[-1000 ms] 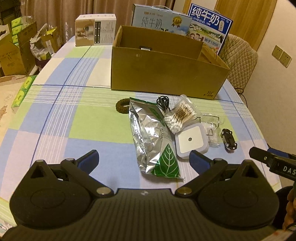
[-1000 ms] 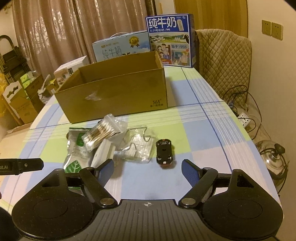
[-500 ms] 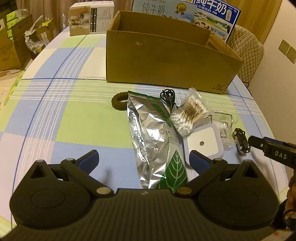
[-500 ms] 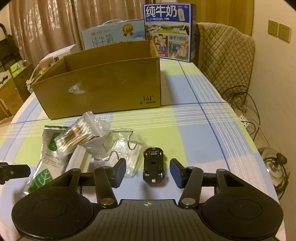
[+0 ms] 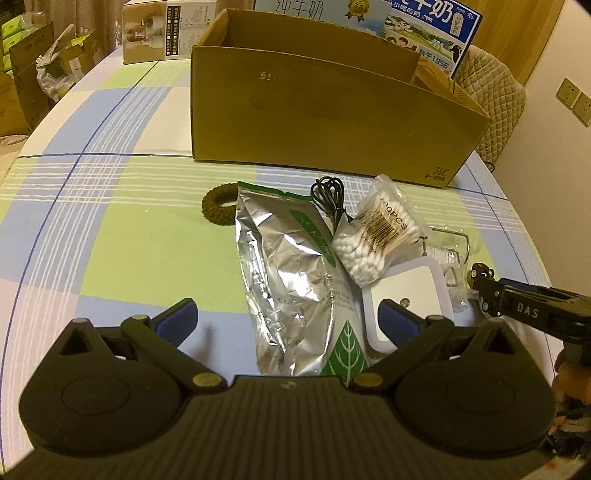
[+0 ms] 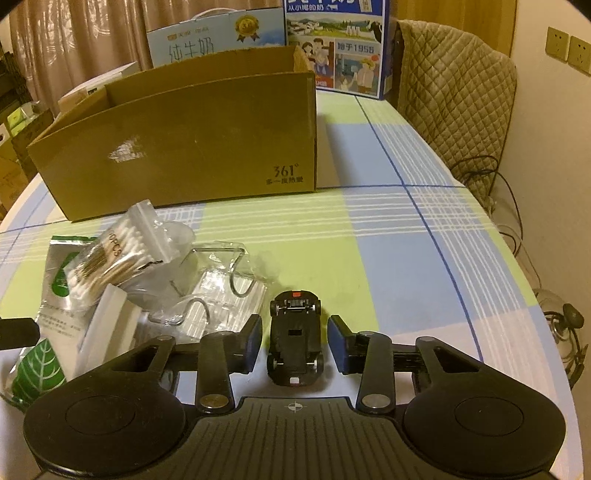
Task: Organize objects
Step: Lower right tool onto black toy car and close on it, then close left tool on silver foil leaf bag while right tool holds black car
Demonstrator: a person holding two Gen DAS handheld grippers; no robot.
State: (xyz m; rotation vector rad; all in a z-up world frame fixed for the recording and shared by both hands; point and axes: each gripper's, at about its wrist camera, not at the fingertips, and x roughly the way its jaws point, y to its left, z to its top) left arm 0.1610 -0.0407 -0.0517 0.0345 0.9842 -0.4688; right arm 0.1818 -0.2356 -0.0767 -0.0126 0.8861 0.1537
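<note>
A black toy car [image 6: 295, 339] lies upside down on the checked tablecloth, between the fingers of my right gripper [image 6: 296, 343]. Its jaws are closing, and a thin gap shows on each side of the car. My left gripper [image 5: 286, 314] is open, low over a silver pouch with a green leaf [image 5: 288, 266]. Beside the pouch lie a bag of cotton swabs [image 5: 376, 236], a white square device [image 5: 410, 291], a black cable [image 5: 328, 195], a brown ring [image 5: 216, 206] and a clear packet with a wire hook [image 6: 221, 288]. Behind them stands an open cardboard box [image 5: 325, 122].
Two blue milk cartons [image 6: 336, 48] and a white box [image 5: 166, 33] stand behind the cardboard box. A quilted chair [image 6: 454, 96] sits at the far right of the table. The table edge [image 6: 517, 280] curves close on the right, with cables on the floor beyond.
Both grippers came forward and down toward the pile. The right jaws narrowed from wide open to either side of the toy car. The left jaws kept their width.
</note>
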